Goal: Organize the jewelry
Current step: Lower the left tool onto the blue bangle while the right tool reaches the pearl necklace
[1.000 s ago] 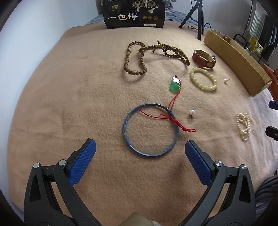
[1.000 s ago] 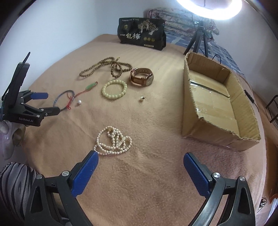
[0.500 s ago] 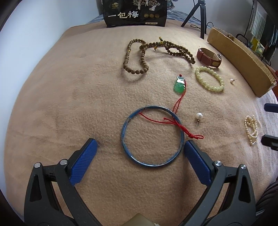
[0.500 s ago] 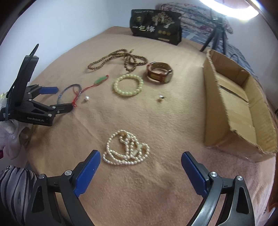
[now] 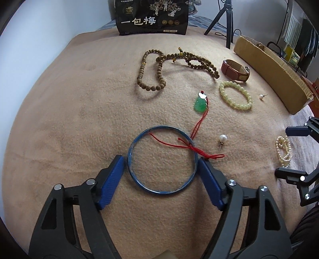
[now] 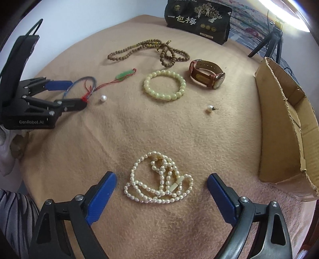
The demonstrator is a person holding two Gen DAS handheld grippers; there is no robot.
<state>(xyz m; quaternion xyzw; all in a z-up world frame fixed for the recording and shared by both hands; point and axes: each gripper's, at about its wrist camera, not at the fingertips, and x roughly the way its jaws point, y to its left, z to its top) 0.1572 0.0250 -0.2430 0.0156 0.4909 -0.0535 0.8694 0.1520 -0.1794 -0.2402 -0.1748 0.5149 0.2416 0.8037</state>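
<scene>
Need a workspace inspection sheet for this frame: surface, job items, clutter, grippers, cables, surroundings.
Surface: tan blanket, soft, creased.
Job's things: blue bangle with the jade pendant's red cord across it; pearl necklace heaped; wooden beads; pale bracelet; watch; two pearl studs; open box, nothing seen inside.
Clutter: black bag at far edge.
Grippers: left gripper has jaws against the bangle's sides, still flat; right gripper open, straddling the pearls.
Cables: one by the tripod.
Surroundings: white wall, ring light, patterned bedding.
</scene>
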